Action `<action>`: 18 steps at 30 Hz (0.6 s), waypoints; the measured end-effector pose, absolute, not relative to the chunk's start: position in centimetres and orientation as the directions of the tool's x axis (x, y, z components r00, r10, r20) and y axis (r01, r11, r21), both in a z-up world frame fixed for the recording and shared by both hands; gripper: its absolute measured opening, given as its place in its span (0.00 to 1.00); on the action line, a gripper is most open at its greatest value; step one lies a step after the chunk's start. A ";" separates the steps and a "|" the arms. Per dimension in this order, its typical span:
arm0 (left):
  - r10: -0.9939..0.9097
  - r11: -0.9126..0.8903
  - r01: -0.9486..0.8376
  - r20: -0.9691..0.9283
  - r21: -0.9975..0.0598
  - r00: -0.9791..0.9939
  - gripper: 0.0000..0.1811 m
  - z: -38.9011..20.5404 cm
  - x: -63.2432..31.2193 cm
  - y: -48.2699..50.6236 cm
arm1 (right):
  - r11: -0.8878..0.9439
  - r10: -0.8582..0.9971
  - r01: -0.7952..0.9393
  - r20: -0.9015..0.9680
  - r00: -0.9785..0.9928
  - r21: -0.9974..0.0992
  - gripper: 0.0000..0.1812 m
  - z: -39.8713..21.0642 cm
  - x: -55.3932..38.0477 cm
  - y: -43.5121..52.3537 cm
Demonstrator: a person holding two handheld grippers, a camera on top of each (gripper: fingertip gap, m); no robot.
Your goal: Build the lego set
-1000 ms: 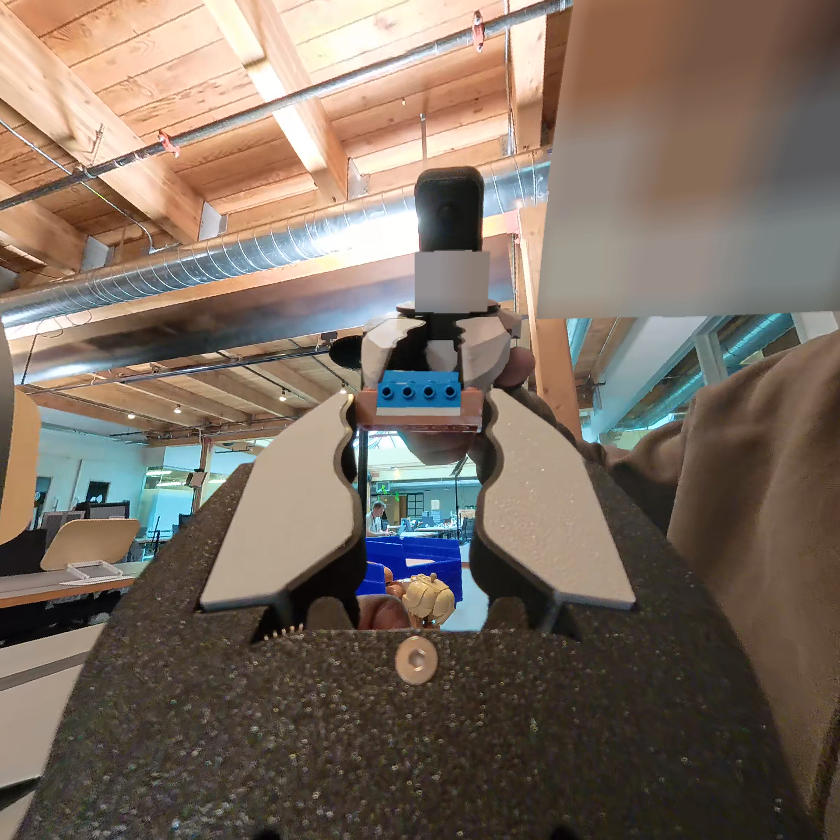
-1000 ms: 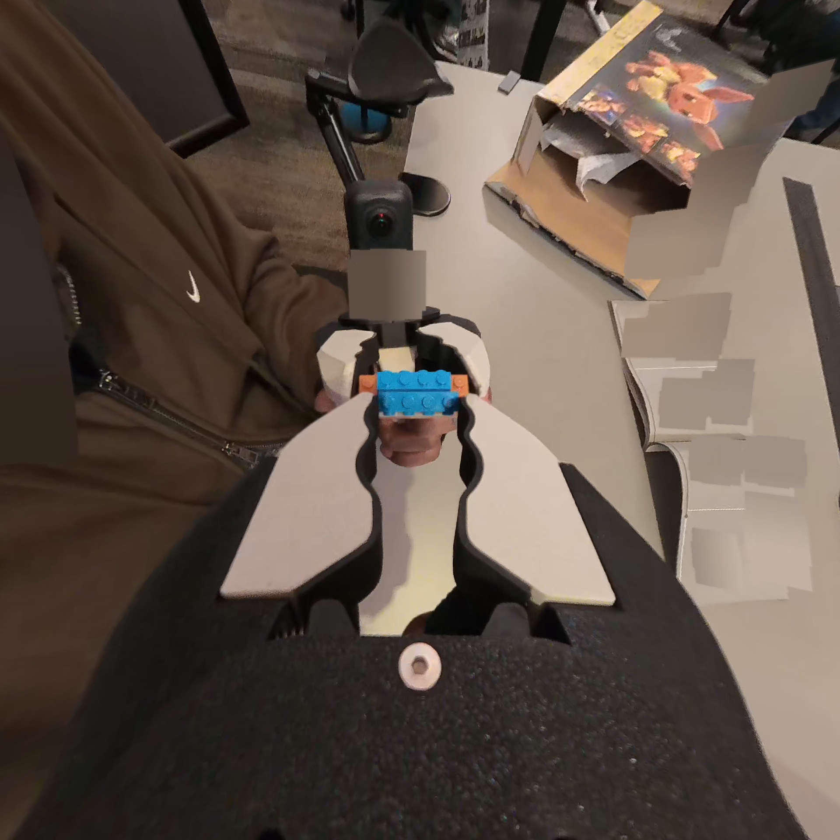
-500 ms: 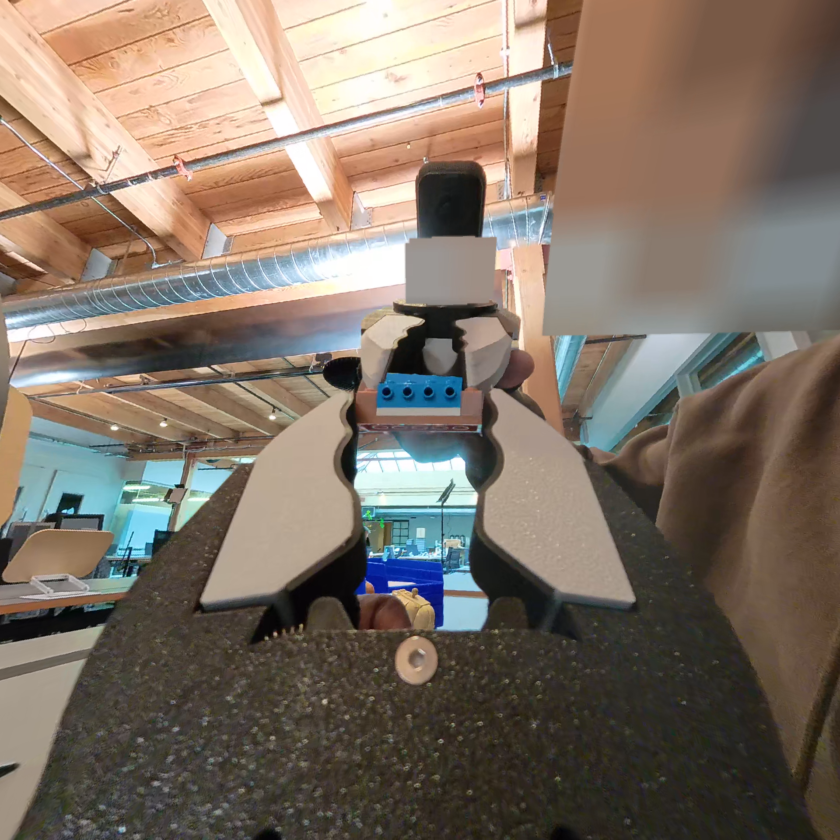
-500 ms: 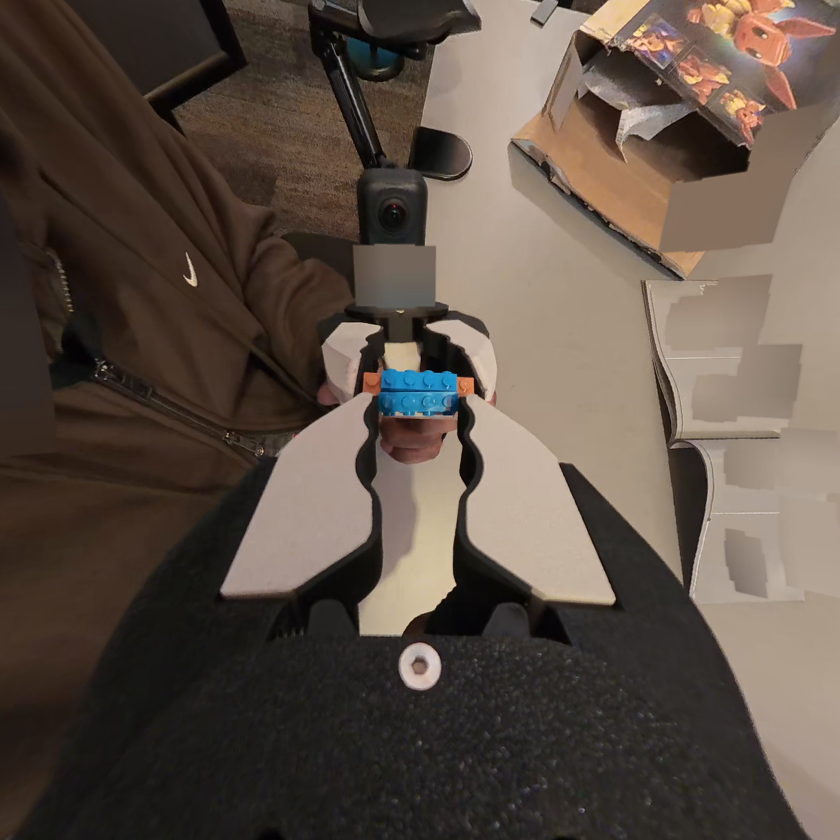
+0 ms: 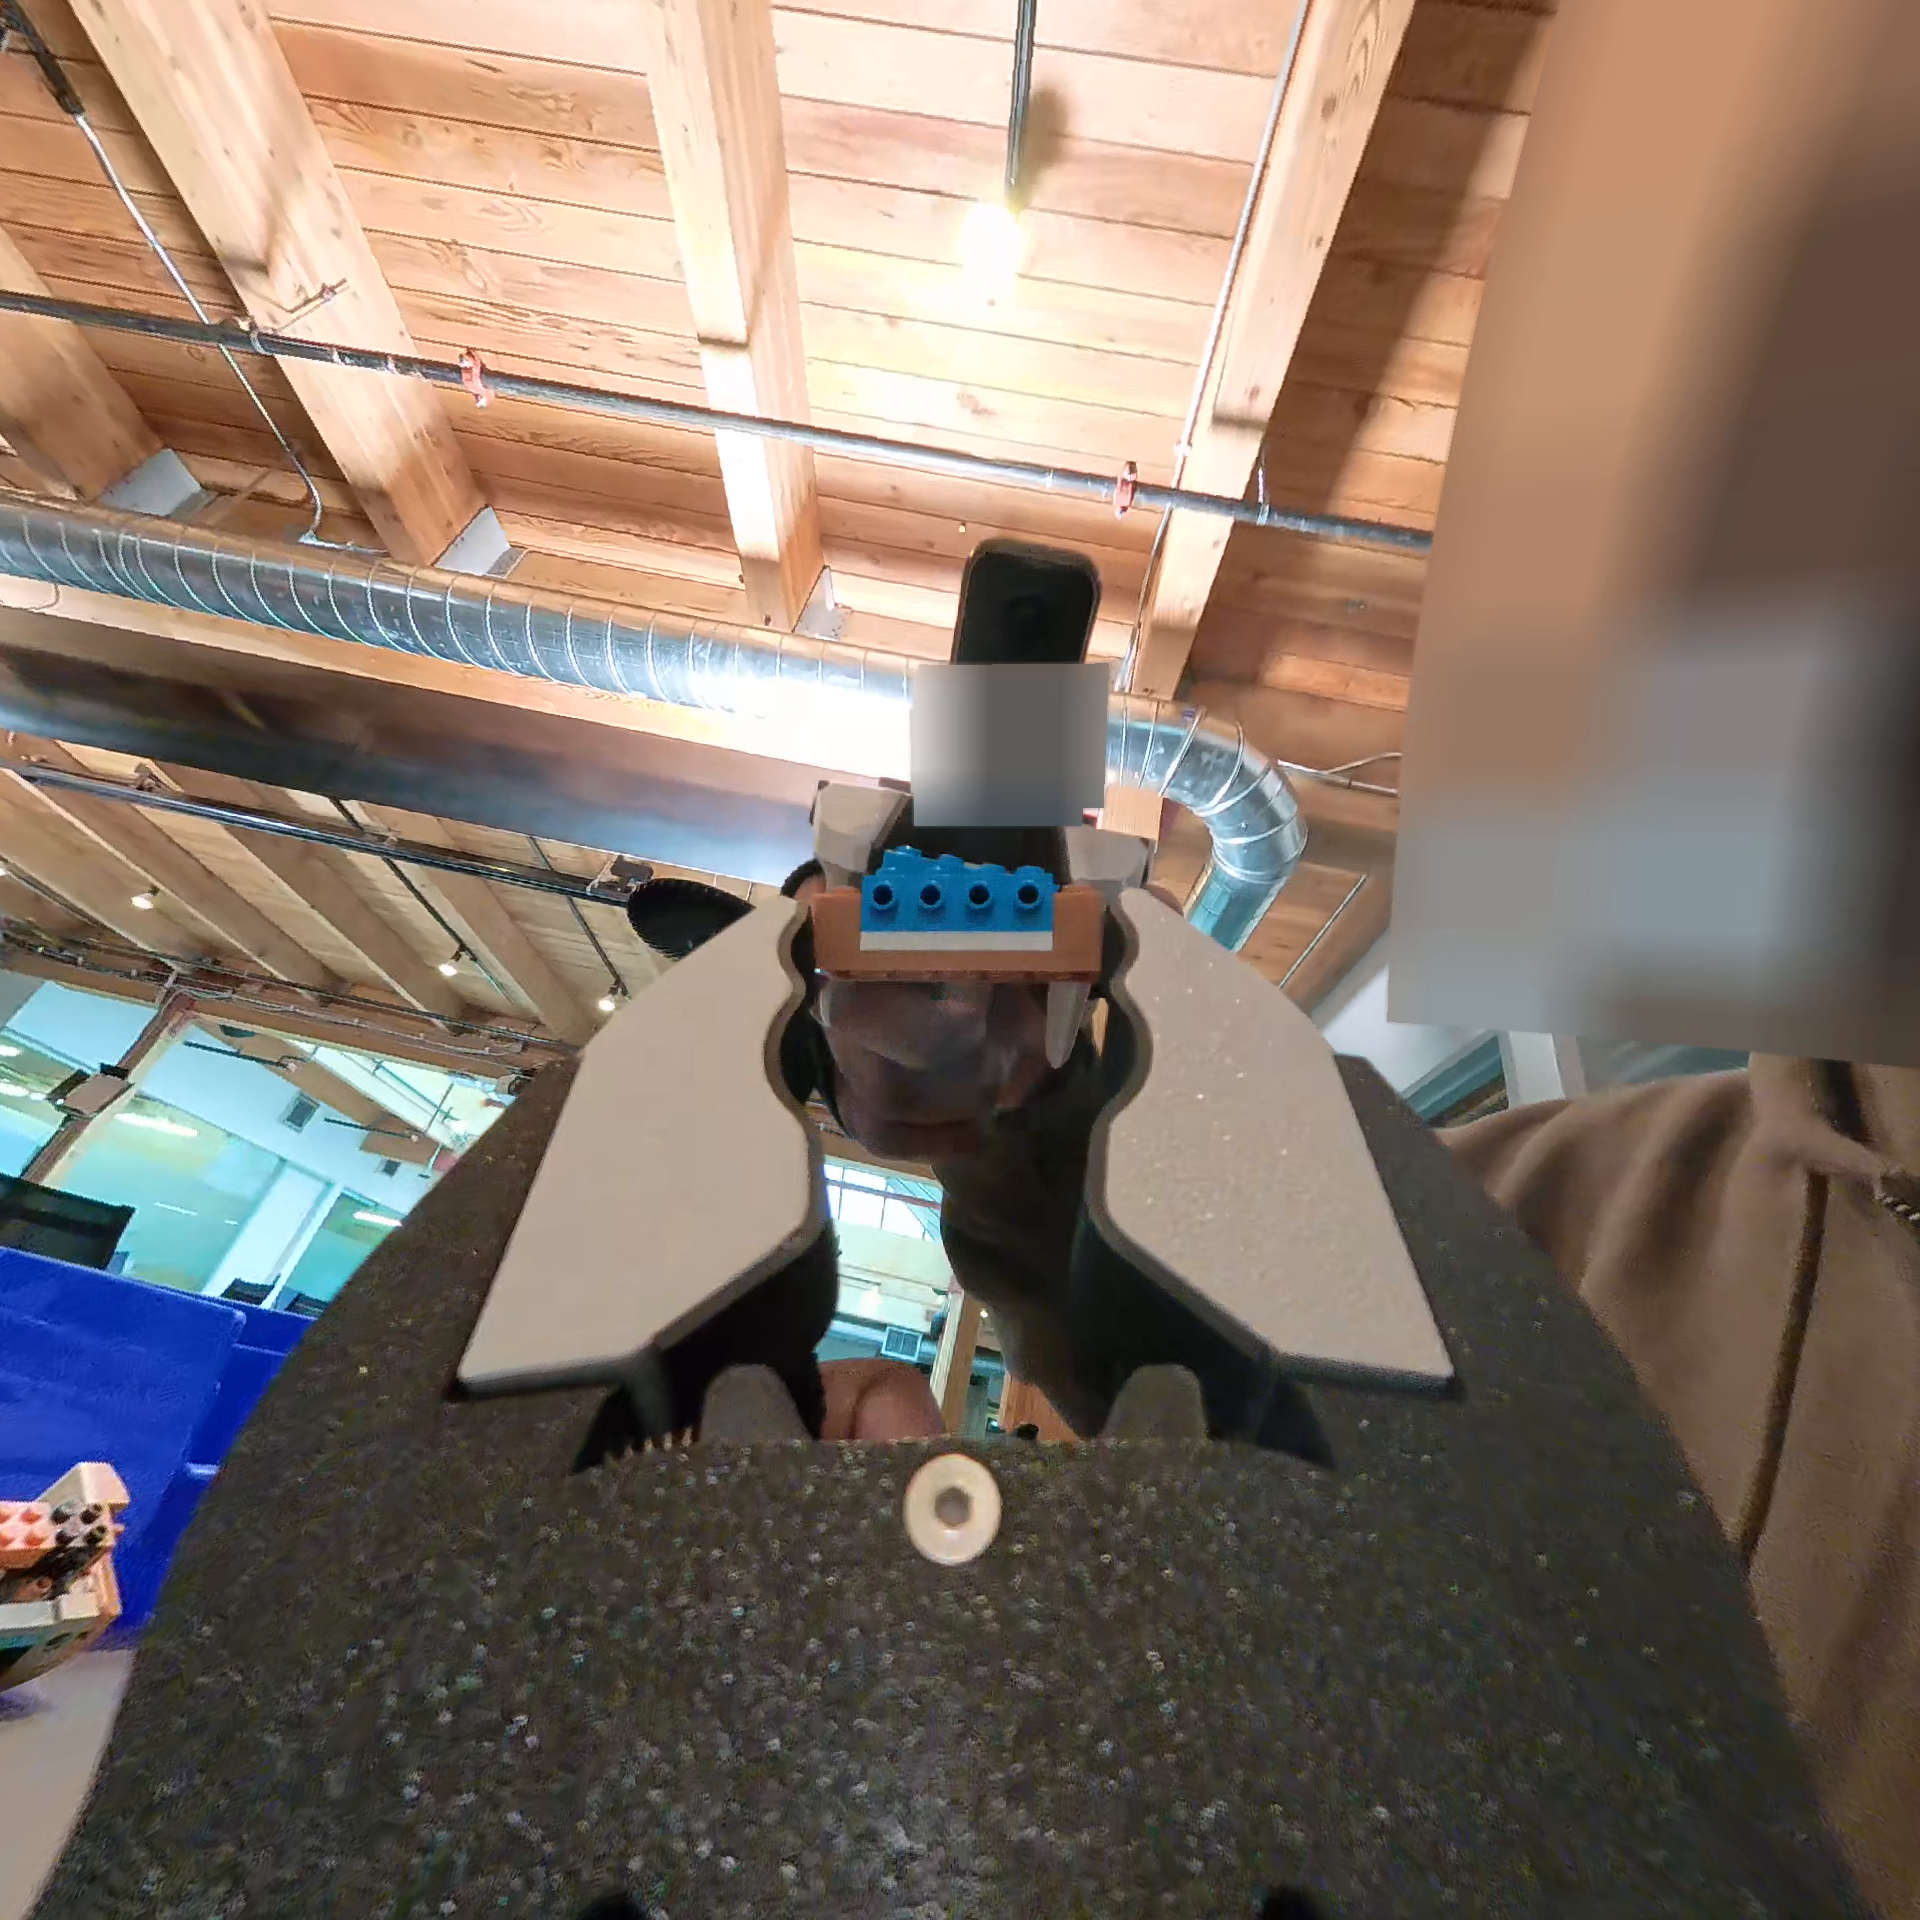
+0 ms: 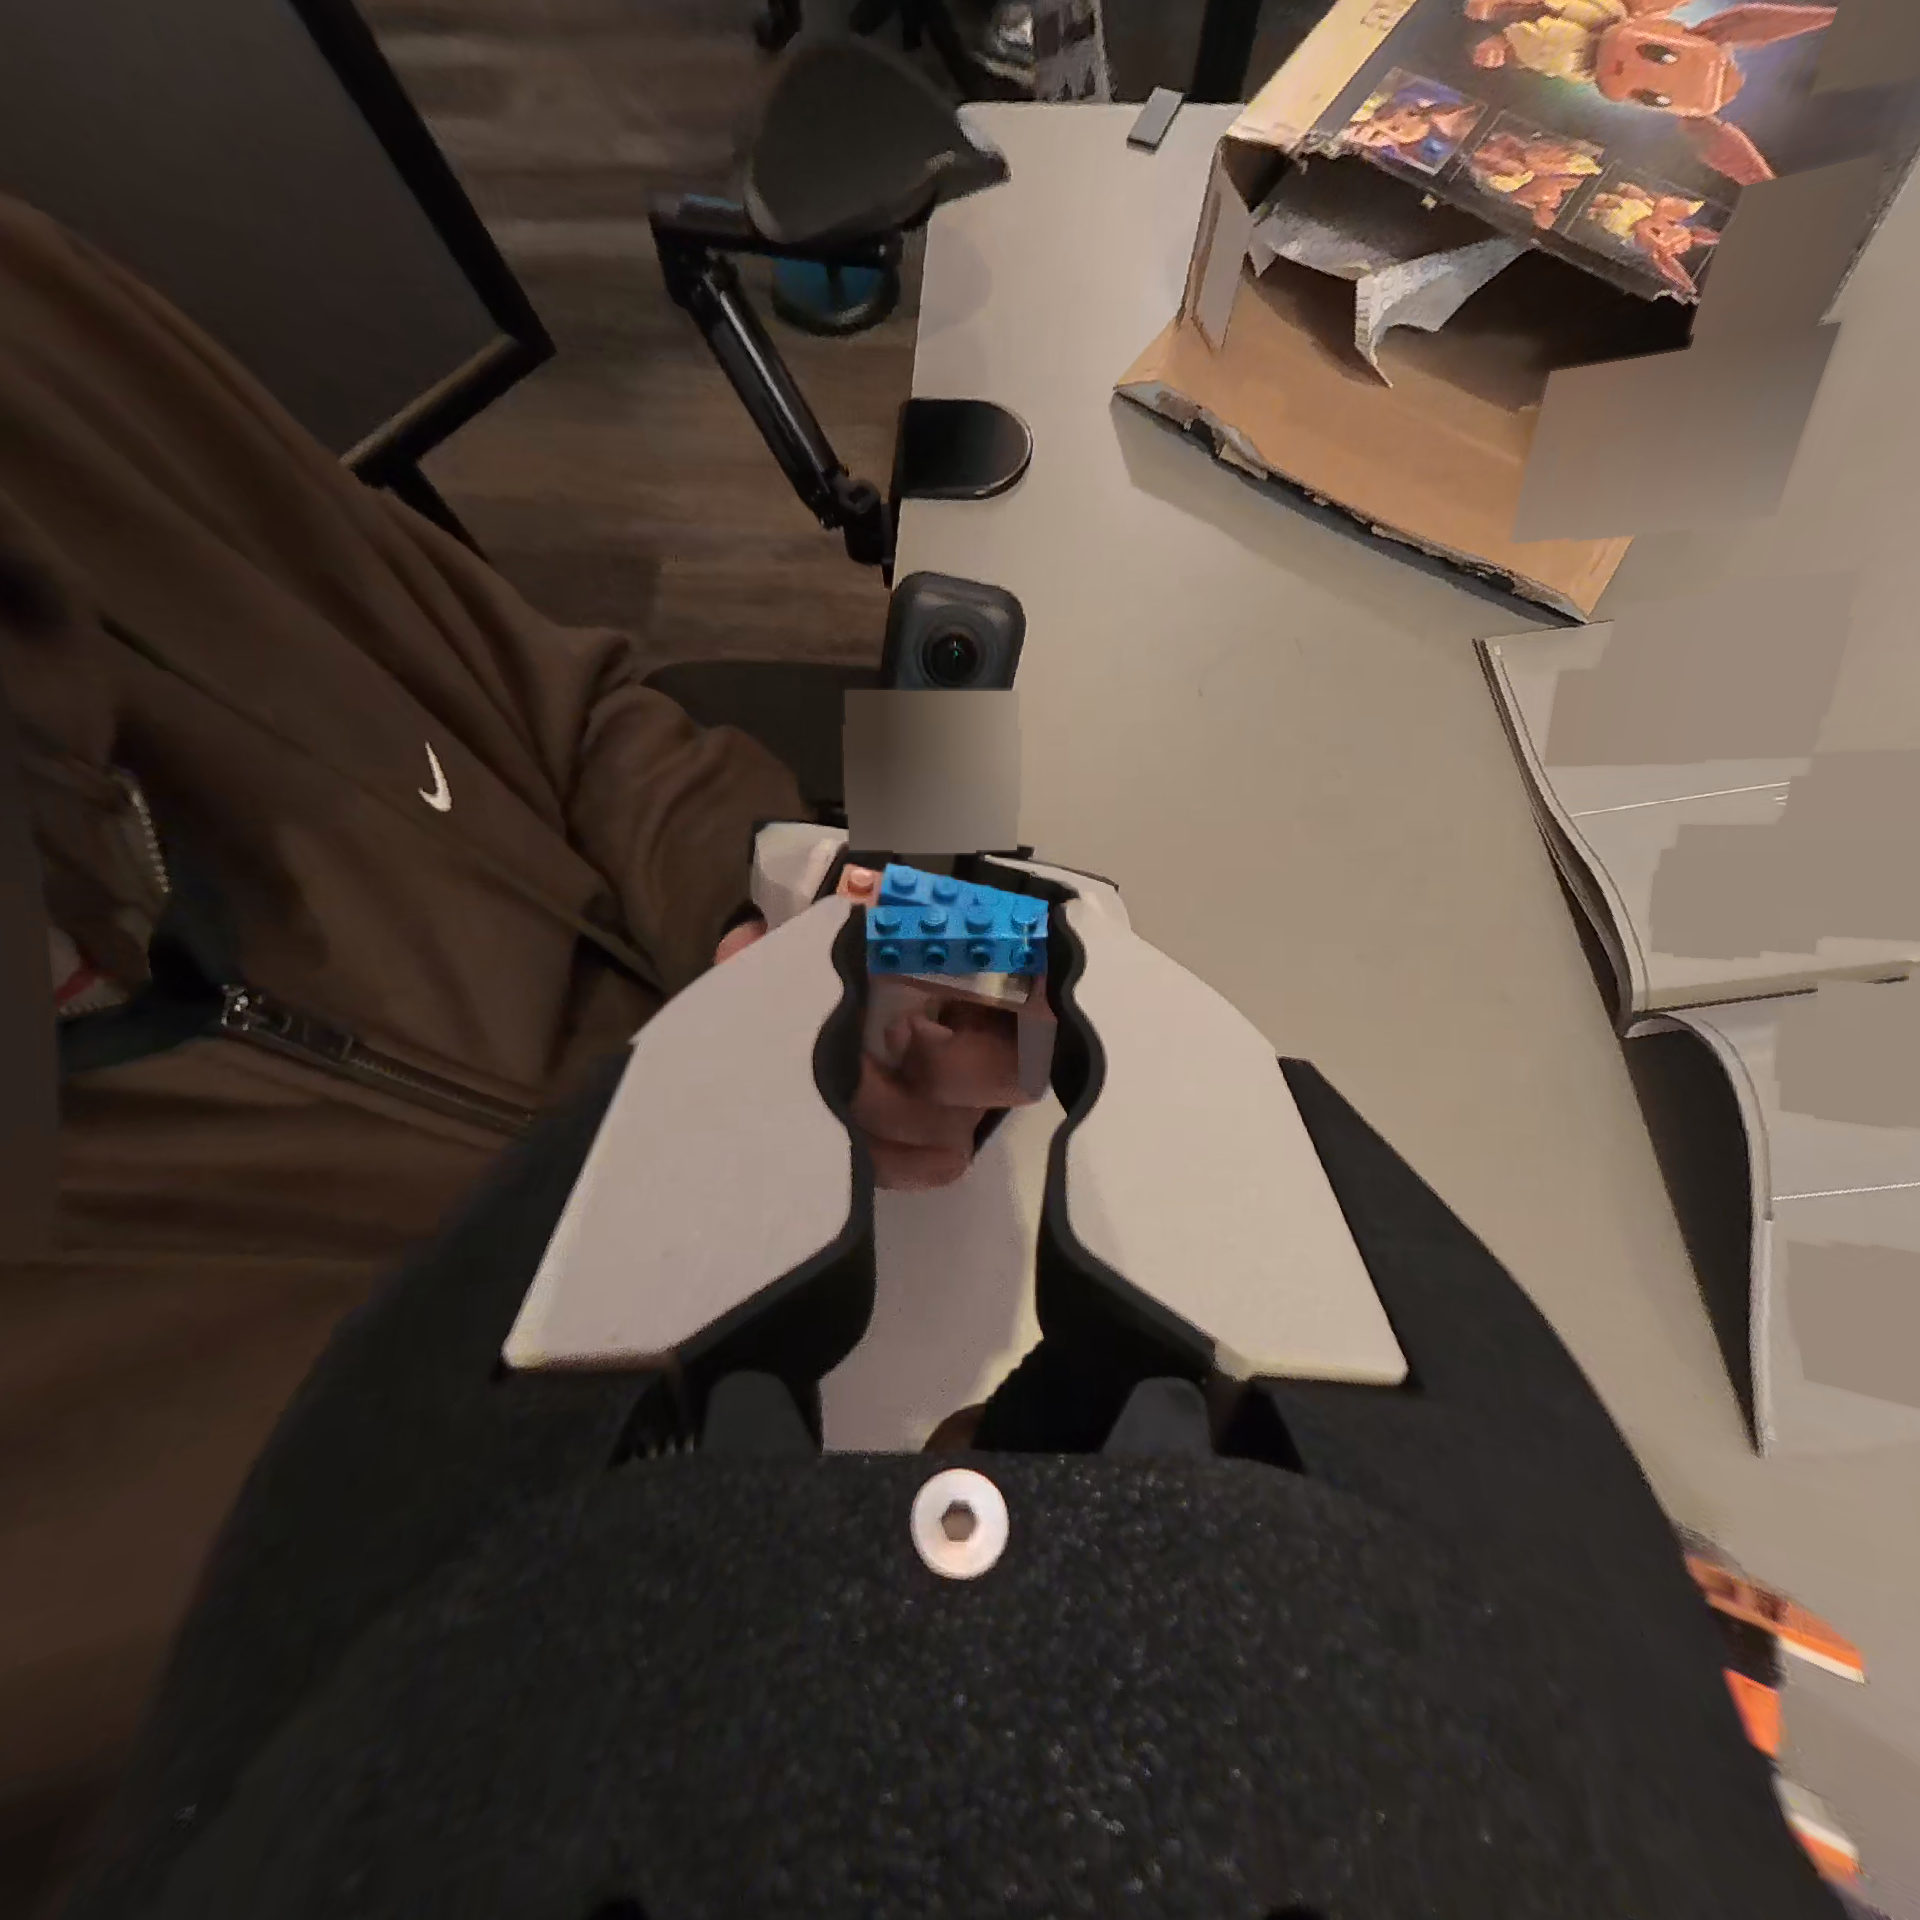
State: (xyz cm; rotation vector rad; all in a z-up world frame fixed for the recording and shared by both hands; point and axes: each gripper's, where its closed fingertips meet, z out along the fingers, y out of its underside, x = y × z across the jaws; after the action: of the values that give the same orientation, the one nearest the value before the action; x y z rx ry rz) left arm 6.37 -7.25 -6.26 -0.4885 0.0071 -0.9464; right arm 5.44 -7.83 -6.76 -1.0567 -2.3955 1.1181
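Your left gripper (image 5: 954, 940) is clamped on the brown plate (image 5: 956, 954) of the small lego assembly, mid-frame in the left wrist view, with the blue brick (image 5: 956, 899) sitting on top of that plate, its side studs facing the camera. Your right gripper (image 6: 958, 951) meets it head-on: in the right wrist view its fingertips close on the blue brick (image 6: 956, 928) from either side, and one brown stud (image 6: 860, 883) pokes out at the brick's upper left. So both tongs are closed on the same piece, tip to tip, held in the air above the grey table (image 6: 1226, 790). Behind the brick each view is blocked by the other gripper's body, its camera (image 6: 954, 646) and your own hand (image 6: 920, 1101) (the fingers wrapped under it are all you see through the gap). In the upper right of the right wrist view lies the torn-open lego box (image 6: 1455, 260), with an open booklet (image 6: 1621, 914) at the right edge below it. A partly built model (image 5: 57, 1558) sits at the lower left edge of the left wrist view, before a blue bin (image 5: 114, 1382). Your brown sleeve (image 6: 343, 790) fills the left of the right wrist view.
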 end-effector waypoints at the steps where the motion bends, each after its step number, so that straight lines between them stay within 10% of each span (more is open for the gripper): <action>1: -0.777 0.488 0.776 0.206 -0.399 0.595 0.29 -6.3 6.2 -7.3 | 0.402 0.734 0.500 -0.057 -0.677 -0.767 0.18 -6.8 5.3 -7.9; 18: -0.703 0.591 0.702 0.172 -0.398 0.690 0.29 -6.2 6.0 -8.1 | 0.120 0.810 0.492 -0.201 -0.551 -0.862 0.18 -6.5 4.9 -8.8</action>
State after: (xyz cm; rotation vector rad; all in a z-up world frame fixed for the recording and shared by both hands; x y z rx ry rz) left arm 6.05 -8.09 -6.15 -0.4616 0.0032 -0.8172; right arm 4.85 -8.78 -6.47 -1.2714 -2.0852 1.4022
